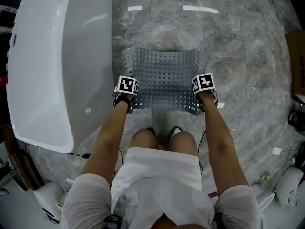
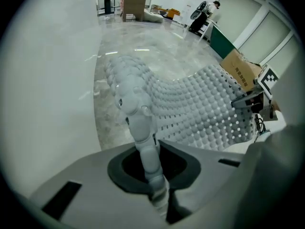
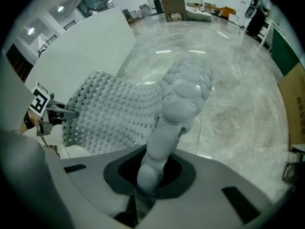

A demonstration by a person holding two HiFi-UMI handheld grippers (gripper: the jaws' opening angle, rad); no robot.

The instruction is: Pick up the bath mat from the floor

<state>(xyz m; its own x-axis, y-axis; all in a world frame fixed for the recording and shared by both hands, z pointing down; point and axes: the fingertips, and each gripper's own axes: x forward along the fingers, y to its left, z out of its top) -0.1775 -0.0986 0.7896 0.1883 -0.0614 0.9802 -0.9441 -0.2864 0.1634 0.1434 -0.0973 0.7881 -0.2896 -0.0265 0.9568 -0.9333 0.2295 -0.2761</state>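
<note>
The mat (image 1: 164, 78) is spread above the floor (image 1: 248, 56), just right of the tub (image 1: 57, 66). The left gripper (image 1: 128, 98) is at the mat's near left corner and the right gripper (image 1: 206, 95) at its near right corner. Each has the mat's edge pinched between its jaws, and the mat sags between the two. Whether its far edge touches the floor cannot be told. The person's knees (image 1: 145, 140) are just behind the near edge. A box (image 1: 298, 61) stands well apart, far right.
</note>
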